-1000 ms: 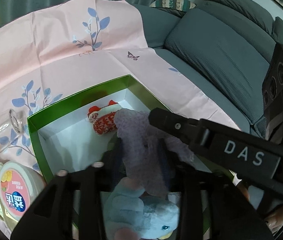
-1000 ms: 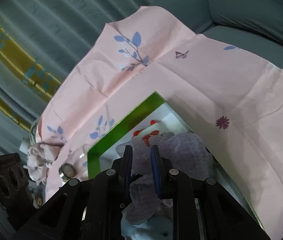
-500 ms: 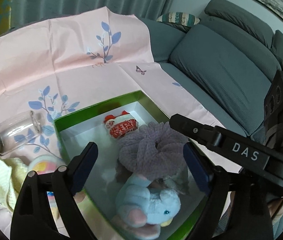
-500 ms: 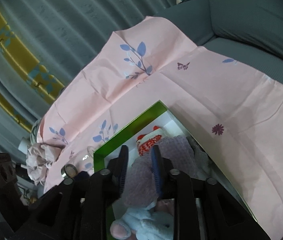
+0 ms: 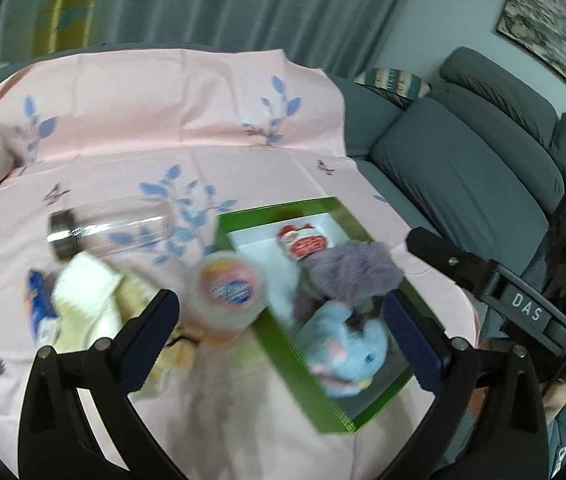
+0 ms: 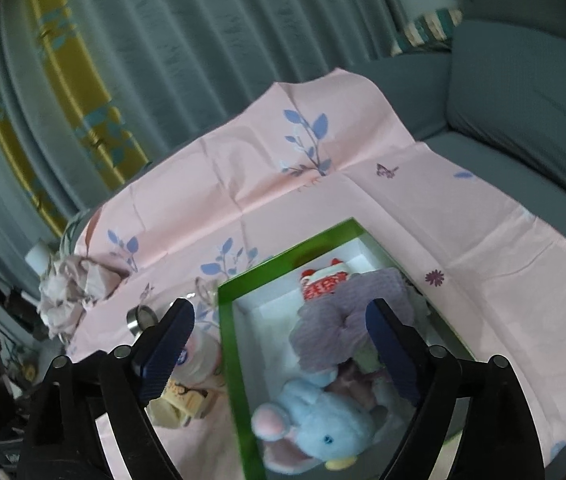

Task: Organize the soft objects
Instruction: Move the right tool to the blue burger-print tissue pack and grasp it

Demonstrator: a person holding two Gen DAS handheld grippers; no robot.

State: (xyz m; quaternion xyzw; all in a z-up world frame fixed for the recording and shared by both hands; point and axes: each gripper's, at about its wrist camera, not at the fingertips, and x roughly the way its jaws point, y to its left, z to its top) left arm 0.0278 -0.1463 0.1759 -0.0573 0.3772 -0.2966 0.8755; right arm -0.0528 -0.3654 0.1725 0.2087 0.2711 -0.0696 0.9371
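A green box (image 5: 303,384) (image 6: 229,344) lies on the pink cloth. In it lie a blue plush elephant (image 5: 349,350) (image 6: 319,432), a purple scrunchie (image 5: 353,270) (image 6: 343,316) and a small red and white toy (image 5: 303,240) (image 6: 323,280). My left gripper (image 5: 291,332) is open and empty, raised above the box's left edge. My right gripper (image 6: 283,352) is open and empty, above the box. A cream cloth (image 5: 87,300) lies left of the box.
A round pink-lidded tub (image 5: 229,288) (image 6: 199,356) stands at the box's left edge. A clear glass jar (image 5: 111,232) lies on its side. A blue packet (image 5: 39,304) lies far left. Crumpled grey-pink fabric (image 6: 71,292) sits at the cloth's edge. A grey sofa (image 5: 463,184) is behind.
My right gripper opened and let go of the purple scrunchie, which now lies in the box. Both grippers pulled back and up; my left view swung left.
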